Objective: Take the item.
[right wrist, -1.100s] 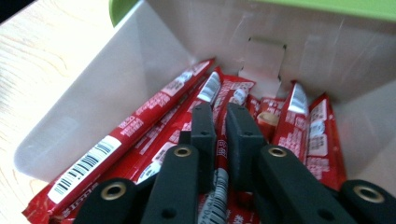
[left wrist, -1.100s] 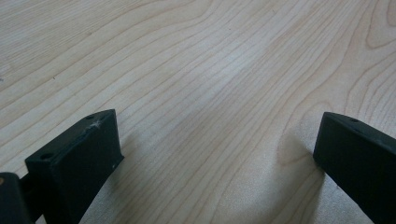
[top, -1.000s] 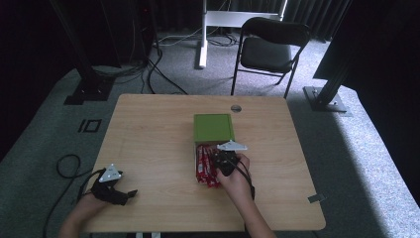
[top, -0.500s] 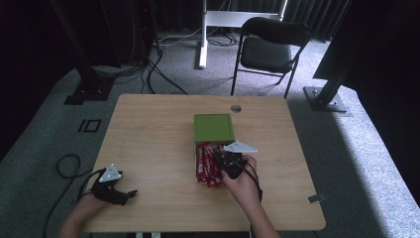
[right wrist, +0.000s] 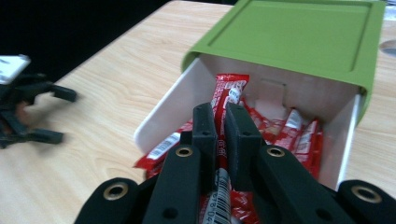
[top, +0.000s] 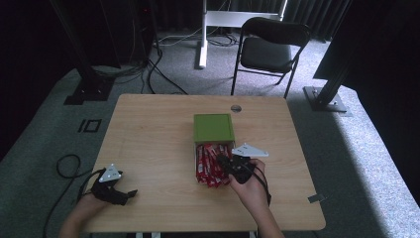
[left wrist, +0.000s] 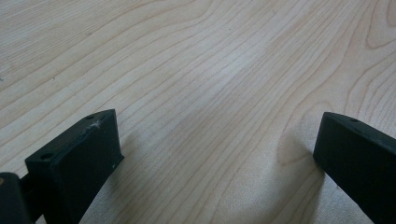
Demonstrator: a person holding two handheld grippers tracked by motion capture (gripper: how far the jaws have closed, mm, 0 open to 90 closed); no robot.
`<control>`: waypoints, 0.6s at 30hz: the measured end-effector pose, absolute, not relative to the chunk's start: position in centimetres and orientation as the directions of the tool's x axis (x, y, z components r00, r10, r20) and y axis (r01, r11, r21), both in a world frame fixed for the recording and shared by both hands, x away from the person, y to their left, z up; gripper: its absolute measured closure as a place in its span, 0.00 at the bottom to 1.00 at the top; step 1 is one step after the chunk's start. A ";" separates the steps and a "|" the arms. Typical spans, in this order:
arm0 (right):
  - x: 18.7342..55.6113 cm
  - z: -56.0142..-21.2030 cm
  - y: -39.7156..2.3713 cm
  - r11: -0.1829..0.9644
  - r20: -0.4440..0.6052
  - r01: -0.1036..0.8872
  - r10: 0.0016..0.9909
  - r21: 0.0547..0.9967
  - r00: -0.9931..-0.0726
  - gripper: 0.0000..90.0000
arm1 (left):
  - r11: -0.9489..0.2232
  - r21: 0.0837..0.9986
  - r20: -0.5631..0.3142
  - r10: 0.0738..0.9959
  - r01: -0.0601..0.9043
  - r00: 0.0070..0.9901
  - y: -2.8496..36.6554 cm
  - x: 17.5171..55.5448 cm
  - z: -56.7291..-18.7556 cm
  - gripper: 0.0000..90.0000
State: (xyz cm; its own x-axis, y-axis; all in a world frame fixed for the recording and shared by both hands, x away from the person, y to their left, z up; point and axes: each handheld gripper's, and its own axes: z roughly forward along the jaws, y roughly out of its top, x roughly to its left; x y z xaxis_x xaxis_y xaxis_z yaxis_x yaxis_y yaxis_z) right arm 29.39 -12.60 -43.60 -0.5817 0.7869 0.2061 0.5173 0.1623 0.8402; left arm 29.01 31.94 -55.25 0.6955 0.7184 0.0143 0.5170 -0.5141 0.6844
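Since the earlier frame, the right gripper [right wrist: 220,126] has lifted slightly, jaws clamped on one red foil sachet [right wrist: 227,95] above the white drawer [right wrist: 161,116] at six o'clock of the green plastic box [top: 213,128]. The pick seems done; next, carry it clear. The left gripper [top: 132,193] rests open at eight o'clock.

Red sachet [right wrist: 227,100] clamped in the right gripper [right wrist: 221,122]: lower length hidden between the black jaws; print too blurred to read.
Green box with a white pull-out drawer [right wrist: 299,44]: far right corner cut off by the picture's edge beyond the right gripper.
Loose red sachets [right wrist: 299,135] in the drawer: partly hidden behind the right gripper; number cannot be told.
Left gripper [left wrist: 219,154]: both black jaws cut off at the bottom and side edges.
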 end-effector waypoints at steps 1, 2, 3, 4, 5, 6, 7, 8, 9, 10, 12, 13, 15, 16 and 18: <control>29.3 -43.5 -12.7 0.162 0.213 0.519 0.780 0.839 -0.589 0.93 | -0.514 0.684 0.014 0.718 0.517 0.696 31.9 29.0 -55.2 0.02; 29.1 -43.4 -12.7 0.167 0.207 0.514 0.779 0.841 -0.592 0.93 | -0.514 0.684 0.014 0.718 0.517 0.696 31.9 29.0 -55.2 0.02; 28.9 -43.3 -12.8 0.169 0.205 0.511 0.777 0.843 -0.595 0.93 | -0.516 0.683 0.015 0.718 0.517 0.696 31.9 29.0 -55.2 0.02; 28.7 -43.1 -12.9 0.163 0.216 0.511 0.769 0.844 -0.602 0.93 | -0.515 0.684 0.015 0.718 0.517 0.696 31.9 29.0 -55.2 0.02; 28.5 -42.9 -13.1 0.159 0.218 0.508 0.767 0.847 -0.604 0.93 | -0.515 0.684 0.015 0.718 0.517 0.696 31.9 29.0 -55.2 0.02; 28.3 -42.7 -13.2 0.160 0.211 0.500 0.769 0.851 -0.604 0.93 | -0.514 0.684 0.014 0.718 0.517 0.696 31.9 29.0 -55.2 0.02; 28.2 -42.5 -13.3 0.147 0.221 0.495 0.763 0.856 -0.608 0.93 | -0.514 0.684 0.014 0.718 0.517 0.696 31.9 29.0 -55.2 0.02; 28.0 -42.3 -13.4 0.144 0.226 0.493 0.756 0.858 -0.614 0.93 | -0.514 0.684 0.014 0.718 0.517 0.696 31.9 29.0 -55.2 0.02; 27.9 -42.0 -13.5 0.147 0.216 0.483 0.757 0.863 -0.617 0.93 | -0.514 0.684 0.014 0.718 0.517 0.696 31.9 29.0 -55.2 0.02; 27.7 -41.7 -13.7 0.140 0.215 0.475 0.756 0.869 -0.618 0.93 | -0.514 0.684 0.014 0.718 0.517 0.696 31.9 29.0 -55.2 0.02; 27.5 -41.2 -13.9 0.125 0.219 0.462 0.754 0.878 -0.619 0.93 | -0.515 0.684 0.014 0.718 0.517 0.696 31.9 29.0 -55.2 0.02; 27.5 -41.0 -14.0 0.125 0.210 0.455 0.759 0.882 -0.617 0.93 | -0.515 0.684 0.014 0.718 0.517 0.696 31.9 29.0 -55.2 0.02; 27.5 -40.6 -14.4 0.099 0.218 0.441 0.761 0.892 -0.611 0.93 | -0.516 0.683 0.014 0.718 0.517 0.696 31.9 29.0 -55.2 0.02; 27.5 -40.4 -14.5 0.097 0.206 0.431 0.770 0.897 -0.603 0.93 | -0.515 0.684 0.014 0.718 0.517 0.696 31.9 29.0 -55.2 0.02; 27.7 -40.2 -14.8 0.073 0.204 0.410 0.780 0.909 -0.592 0.93 | -0.515 0.684 0.014 0.718 0.517 0.696 31.9 29.0 -55.2 0.02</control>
State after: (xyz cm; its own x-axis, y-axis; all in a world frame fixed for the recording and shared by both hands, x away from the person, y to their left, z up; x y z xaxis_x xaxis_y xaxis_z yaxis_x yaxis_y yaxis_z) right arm 27.66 -14.81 -40.16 -0.5917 0.7799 0.2039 0.4096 0.0730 0.9093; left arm 29.01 31.94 -55.24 0.6959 0.7180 0.0144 0.5170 -0.5148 0.6839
